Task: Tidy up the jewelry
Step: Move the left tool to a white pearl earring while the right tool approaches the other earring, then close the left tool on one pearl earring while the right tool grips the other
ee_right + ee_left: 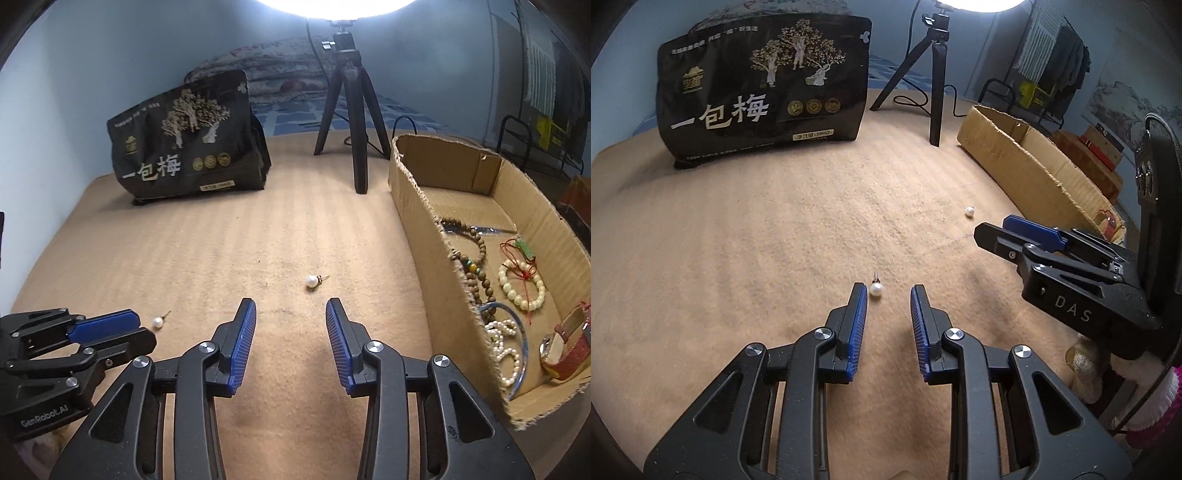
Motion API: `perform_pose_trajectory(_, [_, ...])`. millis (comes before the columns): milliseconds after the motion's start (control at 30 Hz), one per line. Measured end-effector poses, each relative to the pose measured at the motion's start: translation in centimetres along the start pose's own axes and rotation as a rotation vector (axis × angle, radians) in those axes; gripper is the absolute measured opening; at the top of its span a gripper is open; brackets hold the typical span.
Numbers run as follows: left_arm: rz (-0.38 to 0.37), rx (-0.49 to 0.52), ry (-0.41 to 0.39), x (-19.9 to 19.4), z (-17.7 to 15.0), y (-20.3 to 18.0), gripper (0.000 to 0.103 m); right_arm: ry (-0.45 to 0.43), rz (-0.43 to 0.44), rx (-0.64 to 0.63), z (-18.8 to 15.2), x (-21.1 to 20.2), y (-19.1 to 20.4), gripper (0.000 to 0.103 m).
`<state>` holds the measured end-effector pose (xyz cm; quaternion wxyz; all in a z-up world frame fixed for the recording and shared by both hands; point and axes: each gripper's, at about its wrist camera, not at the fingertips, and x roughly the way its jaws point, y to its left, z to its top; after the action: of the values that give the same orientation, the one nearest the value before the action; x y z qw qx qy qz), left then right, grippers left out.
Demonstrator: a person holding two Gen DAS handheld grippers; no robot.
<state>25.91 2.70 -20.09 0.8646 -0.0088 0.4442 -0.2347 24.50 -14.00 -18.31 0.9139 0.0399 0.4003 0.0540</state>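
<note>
Two pearl stud earrings lie on the tan blanket. One pearl earring (876, 288) lies just ahead of my open left gripper (888, 290), close to its left fingertip; it also shows in the right wrist view (158, 322). The second pearl earring (312, 281) lies a little ahead of my open, empty right gripper (291, 303); it also shows in the left wrist view (969, 211). The cardboard box (417, 221) on the right holds bead bracelets (521, 284), a pearl strand and a red-strapped watch (565, 347).
A black snack bag (764, 92) stands at the back left. A black tripod (351, 110) with a bright lamp stands at the back centre. The tan blanket (775, 240) covers the surface. A wall runs along the left.
</note>
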Motion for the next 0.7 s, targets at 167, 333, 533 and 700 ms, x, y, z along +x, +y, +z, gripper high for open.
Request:
perform_pose_trajectory(167, [0.014, 0.016, 0.006, 1.4, 0.1, 0.0, 0.023, 0.013, -0.023, 0.026, 0.1, 0.8, -0.4, 0.035])
perform_pose_trajectory(333, [0.030, 0.026, 0.004, 1.8, 0.2, 0.0, 0.023, 0.017, -0.047, 0.002, 0.4, 1.2, 0.4, 0.034])
perform_pose_trajectory(533, [0.023, 0.018, 0.000, 1.7, 0.1, 0.2, 0.022, 0.047, -0.083, -0.018, 0.9, 2.5, 1.0, 0.032])
perform_pose_trajectory(700, [0.015, -0.003, -0.002, 1.5, 0.0, 0.7, 0.015, 0.070, -0.107, -0.021, 1.3, 3.9, 1.2, 0.030])
